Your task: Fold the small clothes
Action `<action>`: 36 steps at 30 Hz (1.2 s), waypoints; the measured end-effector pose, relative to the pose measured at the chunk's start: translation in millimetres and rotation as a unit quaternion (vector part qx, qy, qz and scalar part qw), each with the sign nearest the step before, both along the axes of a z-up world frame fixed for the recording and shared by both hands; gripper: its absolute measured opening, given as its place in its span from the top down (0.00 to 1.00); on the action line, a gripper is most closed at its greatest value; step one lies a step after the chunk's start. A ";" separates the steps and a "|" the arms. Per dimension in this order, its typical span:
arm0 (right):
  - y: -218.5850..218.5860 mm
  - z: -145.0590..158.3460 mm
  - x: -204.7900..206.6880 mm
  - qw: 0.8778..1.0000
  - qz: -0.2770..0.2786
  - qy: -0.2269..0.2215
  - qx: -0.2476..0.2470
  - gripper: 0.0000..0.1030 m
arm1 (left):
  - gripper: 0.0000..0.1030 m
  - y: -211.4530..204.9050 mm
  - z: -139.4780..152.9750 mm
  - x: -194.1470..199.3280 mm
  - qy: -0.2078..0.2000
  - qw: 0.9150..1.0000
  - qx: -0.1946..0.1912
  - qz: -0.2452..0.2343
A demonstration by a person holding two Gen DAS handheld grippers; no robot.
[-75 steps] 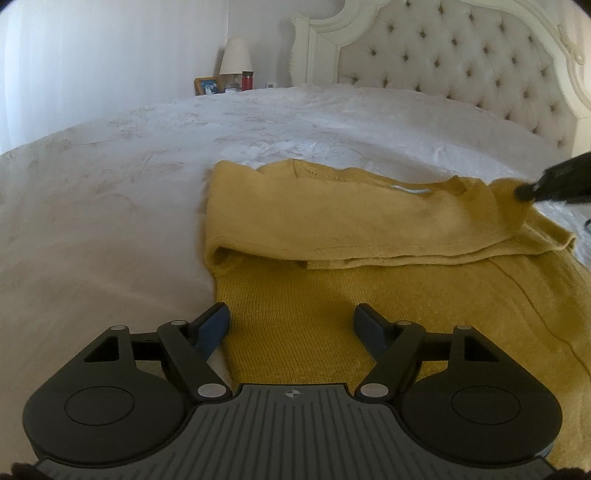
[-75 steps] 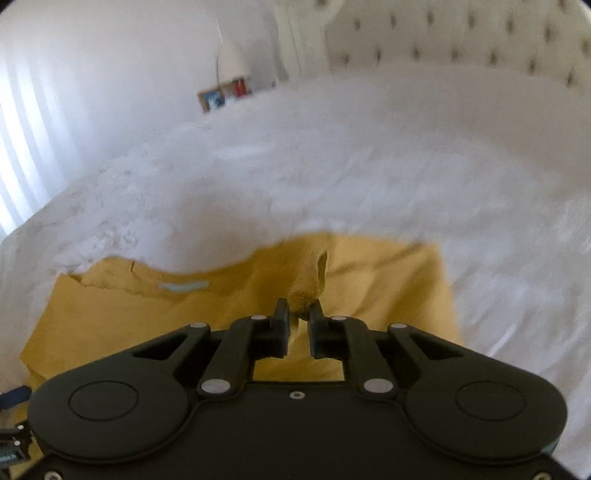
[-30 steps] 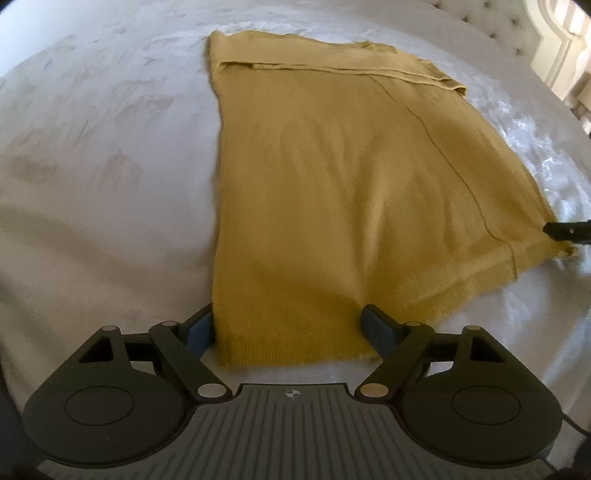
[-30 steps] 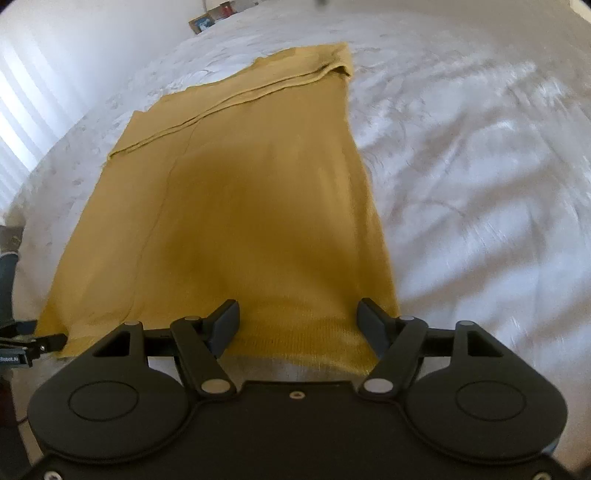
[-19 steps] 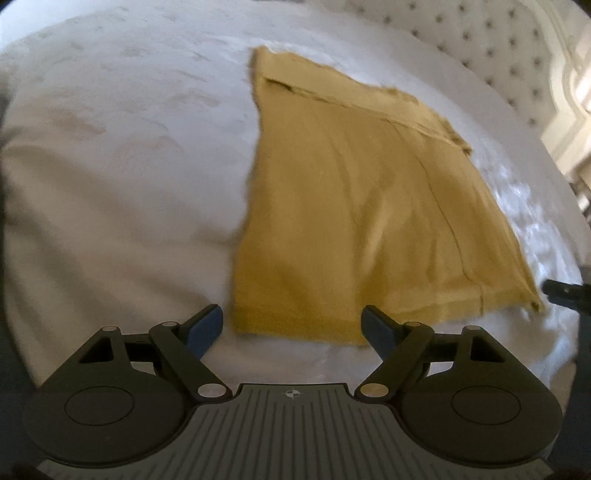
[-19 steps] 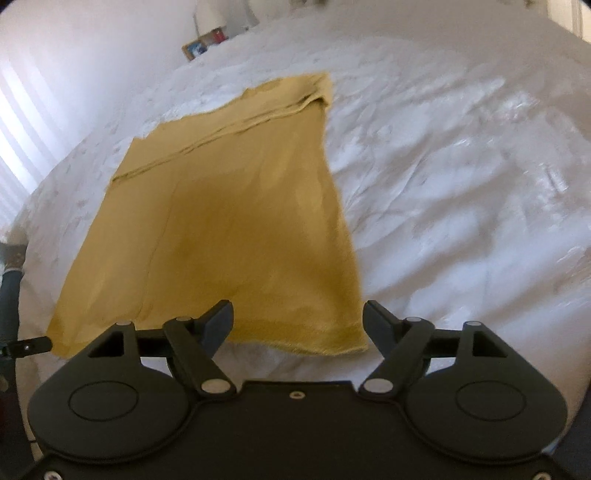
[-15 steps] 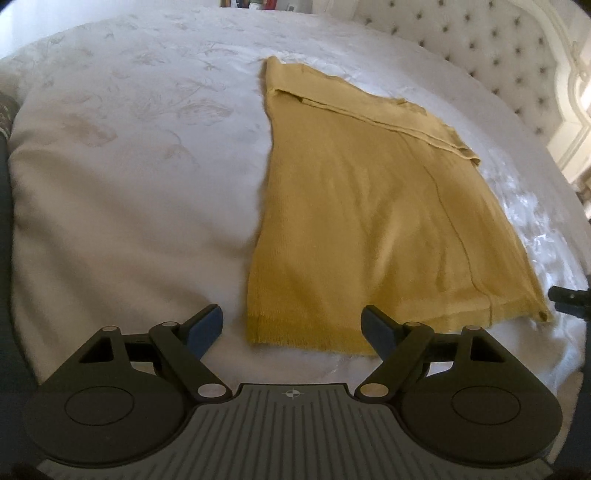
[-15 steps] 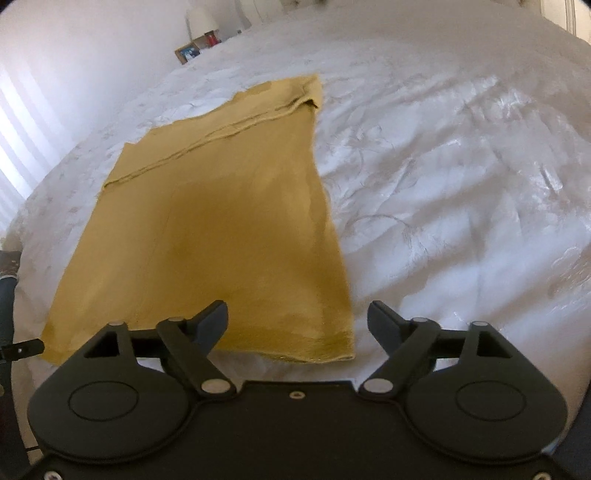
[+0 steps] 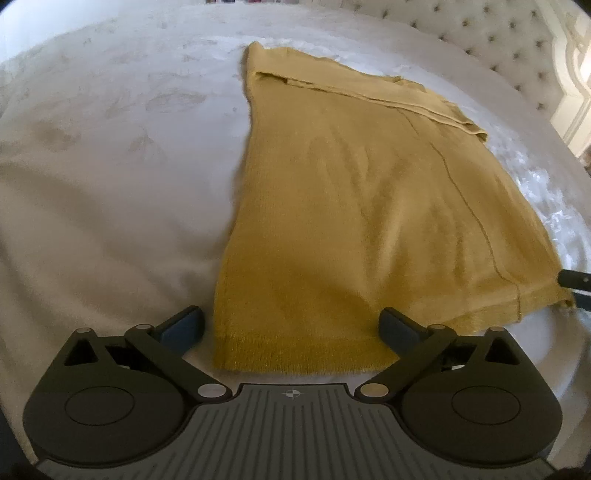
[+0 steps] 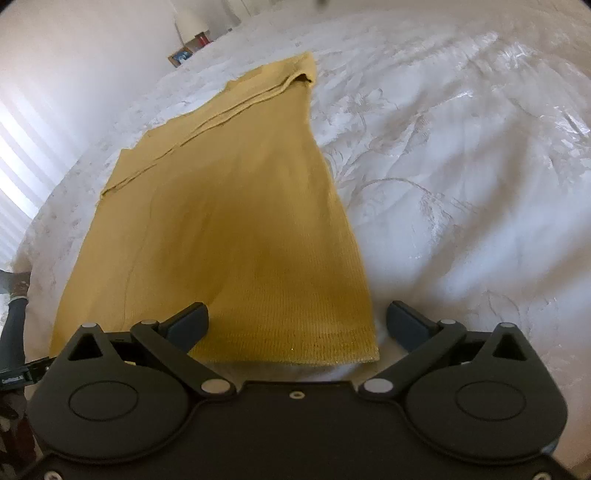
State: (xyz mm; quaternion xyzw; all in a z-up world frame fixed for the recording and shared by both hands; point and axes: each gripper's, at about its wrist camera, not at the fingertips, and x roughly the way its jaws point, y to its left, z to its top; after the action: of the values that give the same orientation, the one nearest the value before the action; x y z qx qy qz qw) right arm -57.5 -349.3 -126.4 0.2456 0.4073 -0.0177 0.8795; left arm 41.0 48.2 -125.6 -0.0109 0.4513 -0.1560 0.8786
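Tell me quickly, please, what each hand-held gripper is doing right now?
Left hand-held gripper: open, just widened, holding nothing, above the sweater hem.
Right hand-held gripper: the same.

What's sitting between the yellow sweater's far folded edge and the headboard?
Nothing but bare white bedspread. In the left wrist view, the stretch from the yellow sweater to the tufted headboard holds no other item.

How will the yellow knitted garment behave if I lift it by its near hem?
The yellow knitted garment will probably droop, since it lies limp on the bedspread. It looks light and thin. Its folded top band may slide open.
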 end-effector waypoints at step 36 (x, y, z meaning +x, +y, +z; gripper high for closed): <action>-19.3 3.0 -1.8 0.994 -0.005 -0.055 0.092 0.81 | 0.95 23.0 31.1 32.2 -0.002 0.994 -0.097 0.045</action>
State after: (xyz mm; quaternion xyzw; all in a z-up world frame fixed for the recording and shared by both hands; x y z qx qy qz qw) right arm -59.4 -368.6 -123.4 0.3285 0.3569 0.0289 0.8740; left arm 73.2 71.1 -94.5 -0.1161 0.4317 -0.1598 0.8801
